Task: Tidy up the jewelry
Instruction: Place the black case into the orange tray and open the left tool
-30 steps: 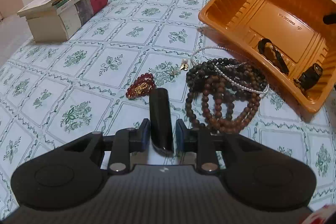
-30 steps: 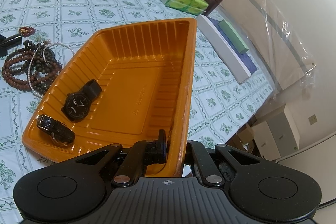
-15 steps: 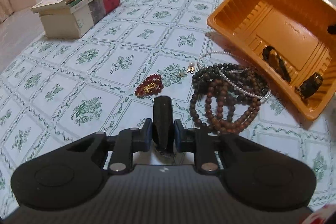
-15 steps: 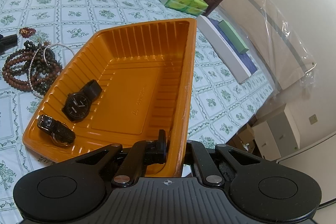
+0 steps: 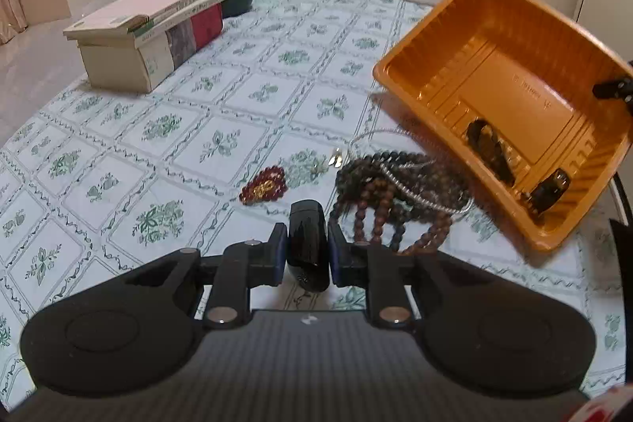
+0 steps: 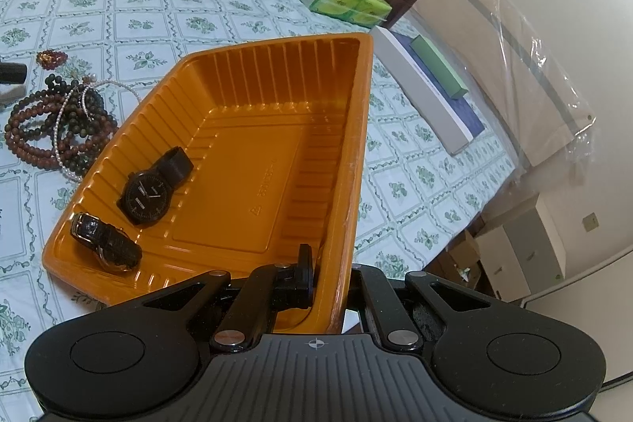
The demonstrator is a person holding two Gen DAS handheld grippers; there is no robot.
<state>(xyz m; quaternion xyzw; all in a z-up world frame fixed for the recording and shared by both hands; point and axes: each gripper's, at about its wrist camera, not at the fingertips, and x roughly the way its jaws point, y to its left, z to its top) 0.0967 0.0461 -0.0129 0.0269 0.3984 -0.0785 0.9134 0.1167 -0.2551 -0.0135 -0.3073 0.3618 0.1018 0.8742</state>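
The left gripper (image 5: 307, 251) is clamping a glossy black case (image 5: 307, 244) between its pads, jaws narrow. The right gripper (image 6: 330, 283) is pinching the orange tray (image 6: 358, 129) by its rim — tilted, two watches (image 6: 152, 190) lying inside — while bead necklaces (image 5: 399, 200) are lying just beside it on the tablecloth (image 5: 158, 129).

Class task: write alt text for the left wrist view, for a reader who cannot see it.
The left tongs grip a glossy black object above a floral tablecloth. Beyond lie a red bead bracelet and a heap of brown bead strands; at right, a tilted orange tray holds two watches.
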